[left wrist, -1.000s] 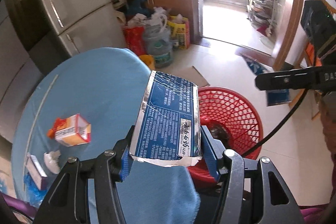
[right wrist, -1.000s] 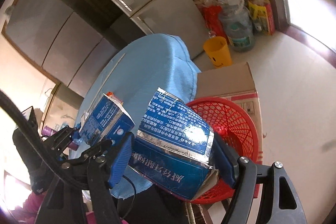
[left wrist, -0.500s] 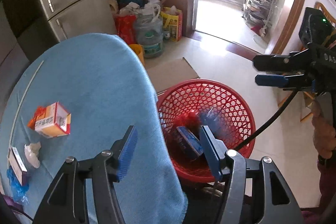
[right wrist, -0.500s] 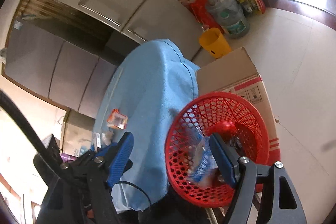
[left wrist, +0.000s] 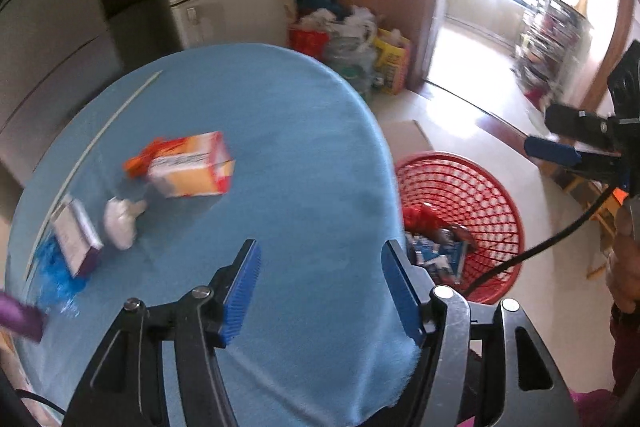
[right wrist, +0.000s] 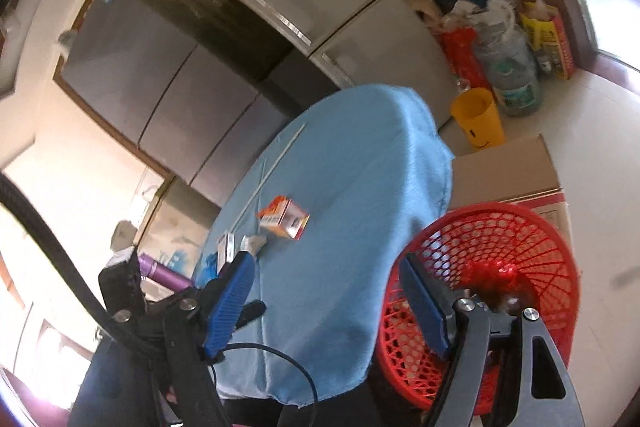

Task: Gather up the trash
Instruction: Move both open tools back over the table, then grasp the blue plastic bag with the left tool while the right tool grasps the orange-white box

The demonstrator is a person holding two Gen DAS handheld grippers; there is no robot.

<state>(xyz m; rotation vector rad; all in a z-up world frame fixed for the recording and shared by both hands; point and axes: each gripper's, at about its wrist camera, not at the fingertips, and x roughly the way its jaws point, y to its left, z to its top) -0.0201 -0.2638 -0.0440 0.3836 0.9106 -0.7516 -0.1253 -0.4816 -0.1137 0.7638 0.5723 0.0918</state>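
Blue-clothed table (left wrist: 280, 147), near half bare; red basket (left wrist: 480, 187) at its right edge, cartons (left wrist: 440, 259) inside; orange box (left wrist: 188, 167), tissue (left wrist: 120, 223) left-centre. Left gripper (left wrist: 320, 287), right gripper (right wrist: 328, 307): wide apart, holding nothing.

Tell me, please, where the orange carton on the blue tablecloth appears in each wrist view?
Left wrist: the orange carton lies upper left of centre, beside a crumpled white tissue.
Right wrist: the orange carton is small, just left of centre.
Shared landmark: the red basket, on the right in both.
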